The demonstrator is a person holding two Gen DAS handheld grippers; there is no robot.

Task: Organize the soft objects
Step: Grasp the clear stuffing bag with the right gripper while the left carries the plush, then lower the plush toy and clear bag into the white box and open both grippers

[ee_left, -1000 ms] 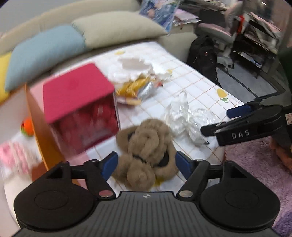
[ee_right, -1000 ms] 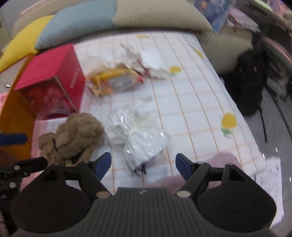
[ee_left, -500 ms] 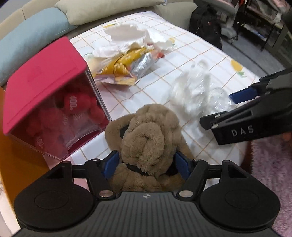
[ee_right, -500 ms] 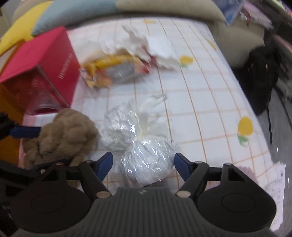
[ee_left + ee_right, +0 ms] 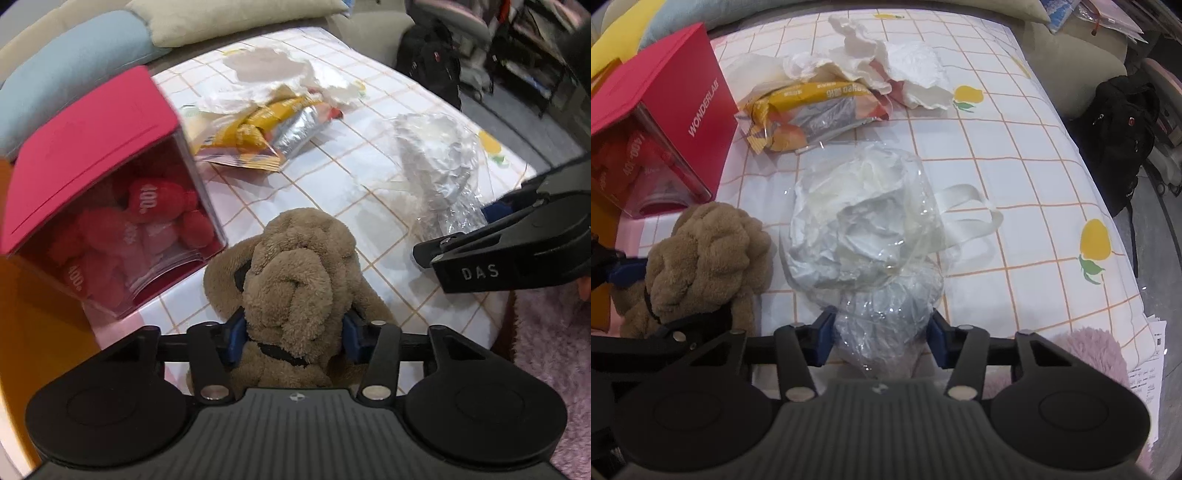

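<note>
A brown plush toy [image 5: 295, 258] lies near the front edge of the checked tablecloth [image 5: 1015, 184]. My left gripper [image 5: 293, 338] points down over it. Its jaws are closing, and both blue pads [image 5: 234, 336] press into the plush. Right of the toy sits a clear plastic bag [image 5: 864, 229] stuffed with white crumpled material. My right gripper [image 5: 881, 336] straddles the bag's near end, jaws closing, pads [image 5: 938, 338] against the plastic. The right wrist view also shows the plush toy [image 5: 705, 254] at the left, and the left wrist view shows the bag [image 5: 439, 173] at the right.
A red box [image 5: 92, 155] with a clear front full of red pouches stands left of the toy. Behind are a yellow snack packet [image 5: 258, 136] and crumpled white paper [image 5: 273, 70]. Cushions line the far edge. A black backpack [image 5: 1123, 122] and a pink rug [image 5: 1086, 347] lie off the right side.
Both grippers have come down over their objects. The left jaws have narrowed onto the plush toy, the right jaws onto the plastic bag.
</note>
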